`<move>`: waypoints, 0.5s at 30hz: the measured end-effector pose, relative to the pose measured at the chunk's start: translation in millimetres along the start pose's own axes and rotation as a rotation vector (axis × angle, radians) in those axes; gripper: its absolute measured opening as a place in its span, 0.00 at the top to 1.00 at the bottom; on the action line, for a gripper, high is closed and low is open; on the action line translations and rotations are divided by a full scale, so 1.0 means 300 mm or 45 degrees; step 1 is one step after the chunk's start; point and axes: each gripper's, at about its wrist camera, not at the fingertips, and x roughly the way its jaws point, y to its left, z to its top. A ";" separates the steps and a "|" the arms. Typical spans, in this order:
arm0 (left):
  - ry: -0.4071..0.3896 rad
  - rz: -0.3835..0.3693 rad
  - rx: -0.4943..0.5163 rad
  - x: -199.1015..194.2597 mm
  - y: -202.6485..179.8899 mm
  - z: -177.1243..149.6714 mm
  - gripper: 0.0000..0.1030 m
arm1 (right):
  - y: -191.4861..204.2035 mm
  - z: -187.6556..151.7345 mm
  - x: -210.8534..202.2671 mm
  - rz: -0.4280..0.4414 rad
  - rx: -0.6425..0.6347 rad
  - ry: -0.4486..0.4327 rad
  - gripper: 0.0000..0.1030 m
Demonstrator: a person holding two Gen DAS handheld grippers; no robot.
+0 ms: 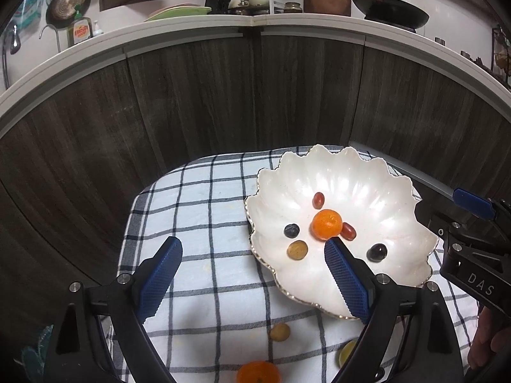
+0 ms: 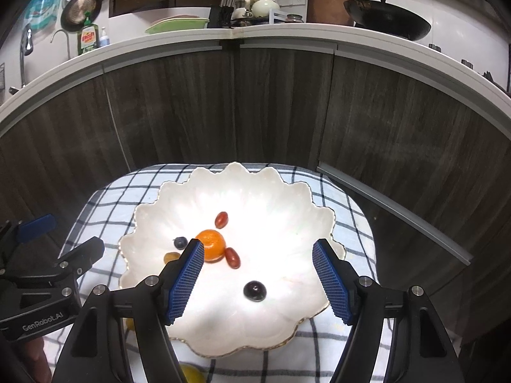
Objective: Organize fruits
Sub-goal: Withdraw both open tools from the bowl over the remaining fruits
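A white shell-shaped plate [image 1: 367, 172] [image 2: 287, 198] lies on a checked cloth. In it are an orange [image 1: 326, 224] [image 2: 210, 244], two red grape tomatoes [image 1: 318, 200] [image 2: 232, 257], a blueberry [image 1: 291, 230] [image 2: 180, 242], a dark grape [image 1: 377, 252] [image 2: 254, 290] and a brown-yellow fruit [image 1: 297, 250] [image 2: 171, 257]. Loose on the cloth are a brown-yellow fruit [image 1: 280, 332], an orange [image 1: 258, 371] and a yellow-green fruit [image 1: 346, 352] [image 2: 191, 373]. My left gripper [image 1: 254, 250] is open and empty, over the cloth at the plate's left edge. My right gripper [image 2: 258, 250] is open and empty, over the plate.
The checked cloth [image 1: 204, 210] covers a small table in front of dark wood cabinet doors [image 1: 223, 95]. A white counter [image 1: 287, 22] above holds a wok, dishes and bottles. The right gripper's body [image 1: 472, 249] shows at the right of the left wrist view.
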 end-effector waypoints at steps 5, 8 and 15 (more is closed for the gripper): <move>-0.007 0.008 0.003 -0.033 0.017 -0.022 0.11 | 0.020 -0.014 -0.026 0.007 0.002 -0.002 0.31; -0.006 0.010 0.006 -0.051 0.025 -0.036 0.11 | 0.032 -0.024 -0.042 0.011 -0.001 -0.002 0.31; -0.005 0.021 0.013 -0.085 0.036 -0.079 0.11 | 0.059 -0.057 -0.082 0.026 -0.017 -0.001 0.31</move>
